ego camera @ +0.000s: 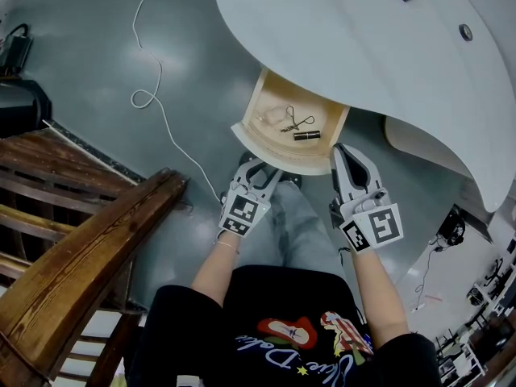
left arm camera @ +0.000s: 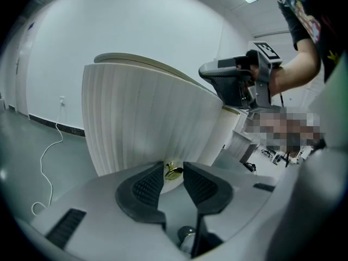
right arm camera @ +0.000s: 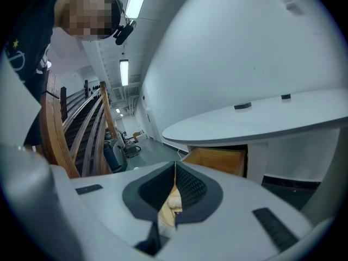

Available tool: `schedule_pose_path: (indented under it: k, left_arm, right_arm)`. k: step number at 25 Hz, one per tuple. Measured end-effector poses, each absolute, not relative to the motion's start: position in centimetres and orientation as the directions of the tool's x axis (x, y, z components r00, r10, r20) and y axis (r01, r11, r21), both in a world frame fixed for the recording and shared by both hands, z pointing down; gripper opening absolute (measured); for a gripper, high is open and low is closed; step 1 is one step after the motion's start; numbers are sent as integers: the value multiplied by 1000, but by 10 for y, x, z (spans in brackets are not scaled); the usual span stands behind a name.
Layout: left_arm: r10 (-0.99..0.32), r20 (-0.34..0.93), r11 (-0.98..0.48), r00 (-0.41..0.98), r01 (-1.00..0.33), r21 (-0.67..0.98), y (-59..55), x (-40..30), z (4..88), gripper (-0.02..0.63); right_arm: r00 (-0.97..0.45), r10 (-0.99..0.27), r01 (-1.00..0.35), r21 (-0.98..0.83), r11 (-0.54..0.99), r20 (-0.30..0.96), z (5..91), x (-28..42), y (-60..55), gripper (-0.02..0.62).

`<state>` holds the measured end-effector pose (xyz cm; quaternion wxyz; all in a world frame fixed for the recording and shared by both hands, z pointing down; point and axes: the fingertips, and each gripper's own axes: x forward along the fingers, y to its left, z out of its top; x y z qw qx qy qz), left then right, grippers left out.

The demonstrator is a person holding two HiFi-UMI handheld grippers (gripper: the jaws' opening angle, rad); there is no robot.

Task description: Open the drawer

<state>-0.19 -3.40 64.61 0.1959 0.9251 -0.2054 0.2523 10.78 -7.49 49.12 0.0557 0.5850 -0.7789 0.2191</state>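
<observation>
- Head view: the pale wooden drawer (ego camera: 281, 162) with the curved front stands well out from under the white rounded desk (ego camera: 355, 47). Its inside is open to sight: a small metal scissor-like tool (ego camera: 297, 122) and a short dark cylinder (ego camera: 306, 135) lie on the bottom.
- In the same view, the grey left gripper (ego camera: 260, 172) with the marker cube sits just in front of the drawer's face. The matching right gripper (ego camera: 345, 153) points at the drawer's right front corner; contact there can't be judged.
- Left gripper view: the left gripper (left arm camera: 173, 165) has its black ribbed pads apart. The small brass knob (left arm camera: 174, 172) on the white fluted drawer front (left arm camera: 147, 118) sits between the tips, and the pads don't appear to press on it, so nothing is held.
- Right gripper view: the right gripper (right arm camera: 175, 170) has its tips closed together with nothing caught between them. Beyond them is the drawer's honey-coloured wooden side (right arm camera: 217, 159) below the desk's edge.
- Progress: the opening looks essentially done, with the drawer far enough out to show its contents. What seems left is backing the left gripper clear of the knob, or one more tug if full extension is wanted.
</observation>
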Motion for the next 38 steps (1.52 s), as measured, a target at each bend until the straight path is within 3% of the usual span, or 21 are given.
schedule_pose_path:
  k: [10,18,28,38]
  left_arm:
    - [-431,515,-749,741,-612,253,-63,-46,600,102]
    - [-600,405,-679,690,-707,199,-97,-76,521,6]
    - [-597,326,-735,733,-663,143,-129,-46,440,5]
    - [-545,257,-774,798,-597,212,-125,-4,382,5]
  right_arm:
    - [-301,-895,-934,-292,207,329,483,121,-90,6]
    - [-267,-913,-941,-289,177,309,460,133,-84,5]
    - [-228,-925,-945,-298,136,304,430,149,-79,0]
    - [-202,-951,-936,-332,116,236,382,166,-76,0]
